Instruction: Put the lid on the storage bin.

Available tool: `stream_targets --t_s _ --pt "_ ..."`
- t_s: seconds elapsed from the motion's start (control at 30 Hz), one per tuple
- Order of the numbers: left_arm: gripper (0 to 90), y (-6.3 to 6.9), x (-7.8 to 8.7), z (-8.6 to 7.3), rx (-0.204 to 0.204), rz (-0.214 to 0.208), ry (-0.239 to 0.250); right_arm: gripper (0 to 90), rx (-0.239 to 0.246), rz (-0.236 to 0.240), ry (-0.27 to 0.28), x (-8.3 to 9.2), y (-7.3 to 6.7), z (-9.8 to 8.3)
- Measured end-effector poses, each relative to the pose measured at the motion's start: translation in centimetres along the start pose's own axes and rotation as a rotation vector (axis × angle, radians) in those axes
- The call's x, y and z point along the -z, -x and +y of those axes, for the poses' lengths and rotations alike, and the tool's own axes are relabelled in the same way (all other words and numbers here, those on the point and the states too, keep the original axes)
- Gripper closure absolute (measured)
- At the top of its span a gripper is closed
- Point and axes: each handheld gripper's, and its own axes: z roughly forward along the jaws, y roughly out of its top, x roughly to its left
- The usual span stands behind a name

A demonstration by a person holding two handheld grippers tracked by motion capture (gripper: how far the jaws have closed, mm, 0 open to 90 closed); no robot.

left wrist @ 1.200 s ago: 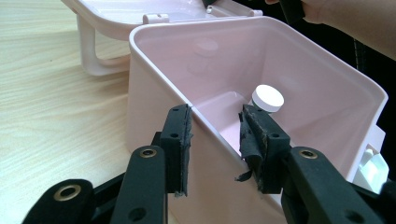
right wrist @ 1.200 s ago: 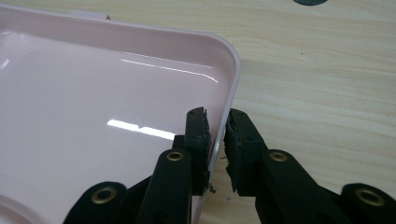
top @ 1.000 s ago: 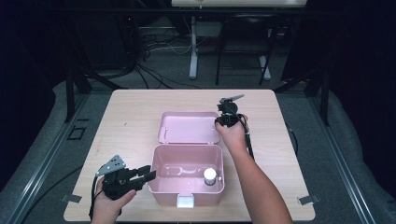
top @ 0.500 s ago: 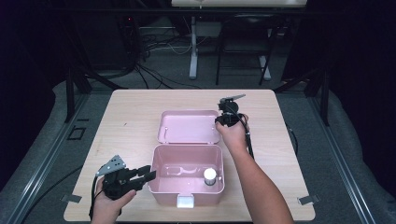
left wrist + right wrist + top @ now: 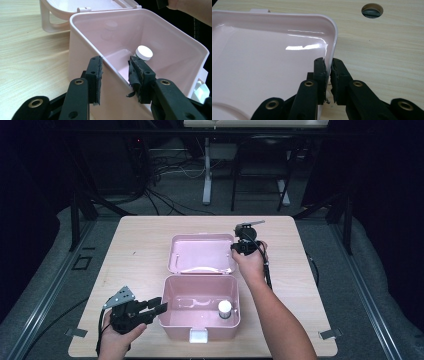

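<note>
With the left tool (image 5: 113, 75) spread across the pink box's (image 5: 200, 317) near wall and the right tool (image 5: 328, 75) just closing, apparently clamped, on the lid (image 5: 267, 57) rim, a weak pinch could drop the lid.

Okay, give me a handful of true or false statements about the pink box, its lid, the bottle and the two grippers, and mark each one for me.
1. The pink box stands with its lid open. True.
2. A white-capped bottle lies on the table beside the box. False: it stands inside the box.
3. The right gripper has its jaws on the lid's rim. True; they have just been closing on it.
4. The left gripper is clamped shut on the bottle. False: its jaws are open, straddling the box's wall.
5. The lid is blue. False: it is pink, like the box.
</note>
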Motion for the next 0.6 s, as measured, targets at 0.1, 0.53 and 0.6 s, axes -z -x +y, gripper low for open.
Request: stream_targets --t_s 0.1,0.53,0.6 --pt "63.0 0.0 0.0 0.0 0.0 0.0 0.0 83.9 -0.001 0.003 0.015 0.3 0.0 0.1" --pt "63.3 0.0 0.0 0.0 0.008 0.001 0.0 84.9 0.031 0.002 0.068 1.7 -0.4 0.4" --pt "63.4 0.0 0.0 0.0 0.008 0.001 0.001 85.0 0.037 0.0 0.079 2.0 -0.5 0.4"
